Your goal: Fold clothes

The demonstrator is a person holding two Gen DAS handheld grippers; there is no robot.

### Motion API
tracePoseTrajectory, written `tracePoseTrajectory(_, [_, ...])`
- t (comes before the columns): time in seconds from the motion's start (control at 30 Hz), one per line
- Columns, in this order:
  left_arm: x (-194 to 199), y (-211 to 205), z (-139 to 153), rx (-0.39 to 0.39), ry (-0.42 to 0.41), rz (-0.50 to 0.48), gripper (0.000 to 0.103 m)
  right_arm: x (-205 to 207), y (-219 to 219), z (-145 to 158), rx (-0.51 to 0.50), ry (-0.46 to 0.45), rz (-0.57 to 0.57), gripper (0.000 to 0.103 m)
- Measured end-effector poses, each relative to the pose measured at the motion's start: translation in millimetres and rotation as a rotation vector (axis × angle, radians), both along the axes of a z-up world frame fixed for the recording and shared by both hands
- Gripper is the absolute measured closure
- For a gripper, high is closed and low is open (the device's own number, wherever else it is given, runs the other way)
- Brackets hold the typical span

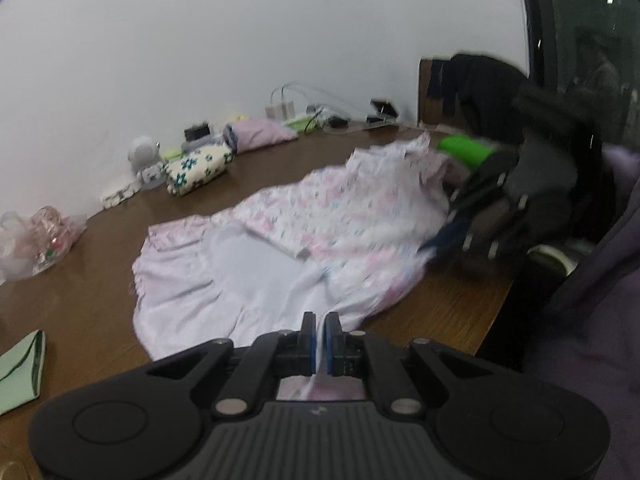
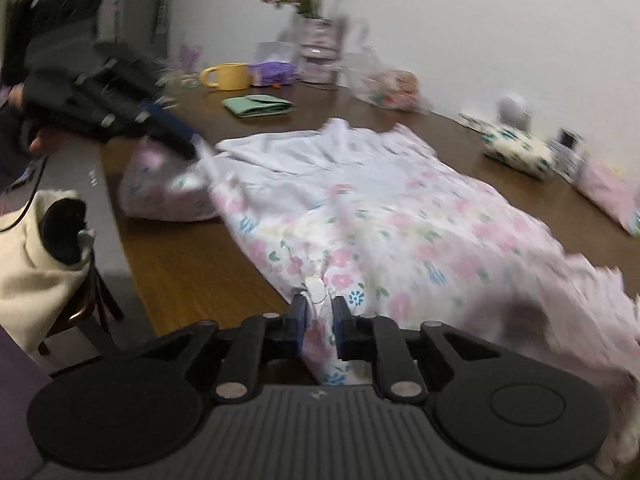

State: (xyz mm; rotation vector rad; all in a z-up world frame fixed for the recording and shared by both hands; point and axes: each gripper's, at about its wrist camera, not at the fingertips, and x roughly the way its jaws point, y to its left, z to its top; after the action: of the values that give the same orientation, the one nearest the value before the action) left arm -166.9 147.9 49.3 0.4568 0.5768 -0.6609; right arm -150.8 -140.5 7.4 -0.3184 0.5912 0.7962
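Observation:
A pale pink floral dress [image 1: 304,236] lies spread on the brown wooden table [image 1: 100,264], part folded over so its plain lining shows. My left gripper [image 1: 320,338] is shut on the dress's near hem. My right gripper [image 2: 319,320] is shut on the floral edge of the dress [image 2: 400,232] at the other end. In the left wrist view the right gripper [image 1: 436,240] shows at the right, pinching the cloth. In the right wrist view the left gripper [image 2: 196,146] shows at the upper left, holding cloth lifted off the table [image 2: 192,264].
Folded clothes lie along the wall: a white floral bundle [image 1: 196,168] and a lilac one [image 1: 256,134]. A green folded cloth [image 2: 258,106], a yellow mug [image 2: 228,76], a flower vase [image 2: 316,48] and plastic bags [image 1: 36,240] sit on the table. A chair with a cream bag [image 2: 36,264] stands beside it.

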Motion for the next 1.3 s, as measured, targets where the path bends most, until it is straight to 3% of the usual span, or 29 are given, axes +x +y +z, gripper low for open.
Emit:
tracePoseTrajectory(0.07, [1, -1, -9, 0.043, 0.004, 0.026, 0.097, -1, -6, 3, 0.006, 0.004, -0.014, 0.096])
tracePoseTrajectory(0.13, [2, 1, -16, 0.059, 0.007, 0.066, 0.089, -1, -9, 5, 0.015, 0.005, -0.023, 0.097])
tracePoseTrajectory(0.17, [-1, 2, -15, 0.018, 0.005, 0.081, 0.089, -2, -9, 6, 0.019, 0.005, -0.023, 0.097])
tracePoseTrajectory(0.2, [-5, 4, -12, -0.042, 0.001, 0.094, 0.082, -3, -8, 6, 0.018, 0.004, -0.024, 0.097])
tracePoseTrajectory(0.27, [-15, 8, -7, -0.16, -0.006, 0.12, 0.053, -2, -7, 6, 0.021, 0.008, -0.025, 0.097])
tracePoseTrajectory(0.3, [-20, 5, -6, -0.203, -0.01, 0.122, 0.029, -1, -6, 6, 0.029, 0.015, -0.028, 0.097])
tracePoseTrajectory(0.33, [-27, -4, -7, -0.218, -0.025, 0.109, 0.015, 2, -6, 7, 0.039, 0.023, -0.033, 0.097])
tracePoseTrajectory(0.37, [-33, -15, -12, -0.206, -0.045, 0.081, 0.015, 5, -7, 8, 0.049, 0.032, -0.037, 0.097])
tracePoseTrajectory(0.47, [-40, -45, -31, -0.1, -0.1, 0.038, 0.015, 12, -5, 16, 0.061, 0.036, -0.06, 0.097])
tracePoseTrajectory(0.57, [-35, -54, -43, -0.023, -0.119, 0.071, 0.028, 10, -8, 26, 0.062, 0.018, -0.049, 0.097])
tracePoseTrajectory(0.6, [-32, -52, -44, -0.012, -0.118, 0.091, 0.038, 9, -10, 29, 0.063, 0.013, -0.046, 0.097])
tracePoseTrajectory(0.7, [-25, -43, -45, 0.021, -0.088, 0.115, 0.085, 8, -20, 36, 0.062, 0.007, -0.057, 0.097])
tracePoseTrajectory(0.73, [-25, -39, -45, 0.031, -0.08, 0.103, 0.091, 8, -24, 37, 0.06, 0.009, -0.068, 0.1])
tracePoseTrajectory(0.9, [-25, -26, -37, 0.034, -0.056, 0.044, 0.098, 9, -40, 30, 0.051, 0.024, -0.075, 0.099])
tracePoseTrajectory(0.97, [-22, -27, -32, 0.044, -0.06, 0.036, 0.098, 6, -38, 25, 0.036, 0.021, -0.055, 0.091])
tracePoseTrajectory(1.0, [-20, -28, -29, 0.048, -0.063, 0.033, 0.098, 4, -34, 23, 0.03, 0.019, -0.041, 0.078])
tracePoseTrajectory(1.03, [-18, -29, -27, 0.053, -0.065, 0.029, 0.098, 0, -30, 22, 0.031, 0.013, -0.019, 0.055])
tracePoseTrajectory(1.1, [-15, -31, -21, 0.062, -0.069, 0.022, 0.098, -8, -14, 21, 0.044, -0.023, 0.034, 0.032])
tracePoseTrajectory(1.3, [-6, -35, -6, 0.09, -0.083, 0.0, 0.098, -2, 38, 11, 0.034, -0.075, 0.144, 0.028])
